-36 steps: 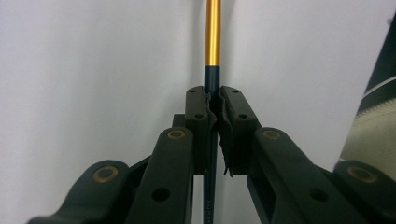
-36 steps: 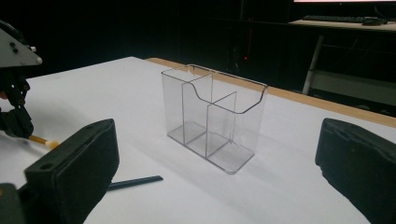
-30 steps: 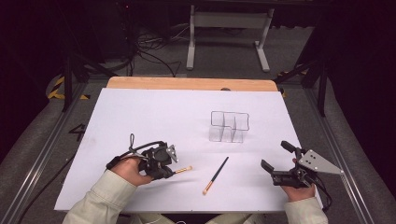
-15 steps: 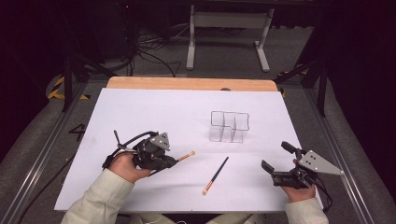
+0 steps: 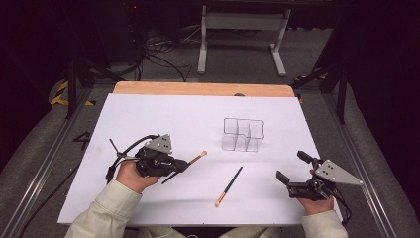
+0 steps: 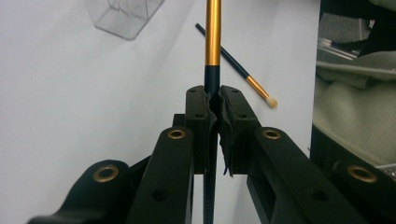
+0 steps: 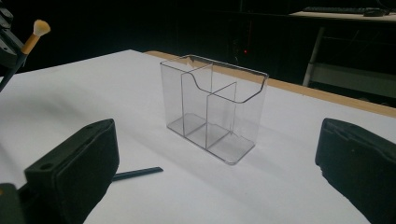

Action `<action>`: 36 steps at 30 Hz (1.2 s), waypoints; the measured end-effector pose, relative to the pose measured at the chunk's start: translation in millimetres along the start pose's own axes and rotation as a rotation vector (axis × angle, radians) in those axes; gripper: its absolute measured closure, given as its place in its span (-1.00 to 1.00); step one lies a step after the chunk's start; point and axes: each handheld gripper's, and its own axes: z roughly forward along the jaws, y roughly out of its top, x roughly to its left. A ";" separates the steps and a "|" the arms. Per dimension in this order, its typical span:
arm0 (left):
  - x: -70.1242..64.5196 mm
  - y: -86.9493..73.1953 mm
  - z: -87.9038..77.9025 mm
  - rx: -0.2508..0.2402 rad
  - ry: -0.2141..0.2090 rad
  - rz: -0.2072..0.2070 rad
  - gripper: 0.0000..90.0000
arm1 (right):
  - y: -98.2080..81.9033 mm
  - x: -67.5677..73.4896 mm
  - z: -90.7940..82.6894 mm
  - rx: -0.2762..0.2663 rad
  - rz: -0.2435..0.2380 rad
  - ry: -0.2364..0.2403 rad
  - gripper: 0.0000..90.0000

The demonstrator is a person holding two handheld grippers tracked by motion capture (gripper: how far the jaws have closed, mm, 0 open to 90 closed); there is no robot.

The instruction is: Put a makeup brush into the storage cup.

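Note:
My left gripper (image 5: pixel 182 165) is shut on a makeup brush (image 5: pixel 197 158) with a dark handle and a gold ferrule, held just above the white table. In the left gripper view the pads (image 6: pixel 201 109) pinch the handle (image 6: pixel 212 46), which runs straight ahead. A second brush (image 5: pixel 229 186) lies flat on the table between the two hands, also seen past the jaws (image 6: pixel 238 70). A clear three-part organizer (image 5: pixel 242 134) stands upright behind it. My right gripper (image 5: pixel 289 165) rests open near the table's right front, facing the organizer (image 7: pixel 215 112), with nothing between its jaws.
The white table sheet (image 5: pixel 163 119) ends in a wooden strip (image 5: pixel 198 88) at the far side. A metal stand (image 5: pixel 242 22) and cables lie on the dark floor beyond. The held brush's bristle tip (image 7: pixel 41 28) shows at the right gripper view's top left.
My left gripper has lifted off the table with the brush and drifted a little away from the person; the brush tip now sits higher. The right gripper has kept still.

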 end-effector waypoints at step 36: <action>4.5 -12.7 -20.6 -0.471 0.040 -0.013 0.83 | -2.5 1.2 5.2 0.017 0.003 0.007 -1.00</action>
